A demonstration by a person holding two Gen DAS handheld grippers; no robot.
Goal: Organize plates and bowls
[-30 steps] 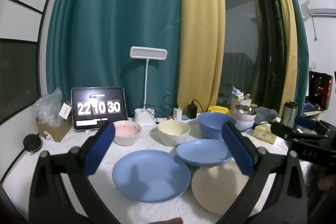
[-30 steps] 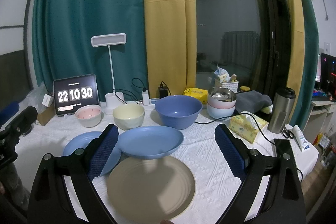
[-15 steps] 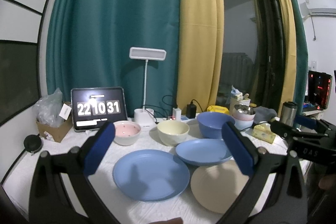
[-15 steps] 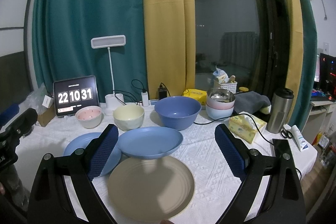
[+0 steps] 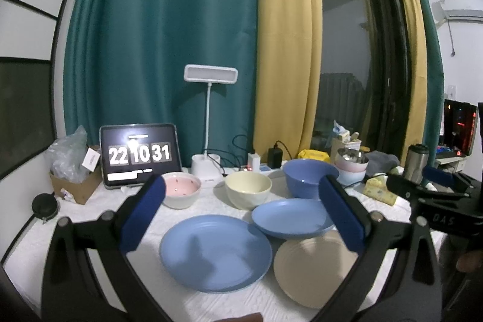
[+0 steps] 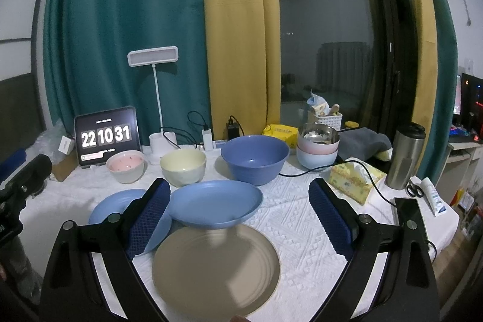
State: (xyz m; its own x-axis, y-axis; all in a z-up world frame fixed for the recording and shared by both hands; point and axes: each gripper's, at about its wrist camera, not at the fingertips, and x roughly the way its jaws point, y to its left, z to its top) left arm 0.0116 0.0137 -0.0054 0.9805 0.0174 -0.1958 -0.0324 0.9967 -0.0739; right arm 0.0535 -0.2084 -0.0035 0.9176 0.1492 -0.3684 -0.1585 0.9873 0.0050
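Observation:
On the white tablecloth lie a flat blue plate [image 5: 215,252] [image 6: 120,205], a deep blue plate [image 5: 291,218] [image 6: 214,202] and a beige plate [image 5: 311,267] [image 6: 215,266]. Behind them stand a pink bowl [image 5: 181,190] [image 6: 126,165], a cream bowl [image 5: 248,191] [image 6: 183,166] and a large blue bowl [image 5: 309,178] [image 6: 255,157]. My left gripper [image 5: 241,212] is open and empty, above the flat blue plate. My right gripper [image 6: 238,216] is open and empty, above the beige plate. The right gripper's body also shows in the left wrist view [image 5: 434,195].
A tablet clock [image 6: 107,135], a desk lamp [image 6: 154,98], chargers and cables stand at the back. Stacked bowls [image 6: 317,147], a tissue pack [image 6: 353,178], a steel tumbler [image 6: 406,156] and a cardboard box [image 5: 75,186] flank the dishes.
The clock has gone from 22:10:30 to 22:10:31. Both grippers stay open and nearly still; the dishes have not moved.

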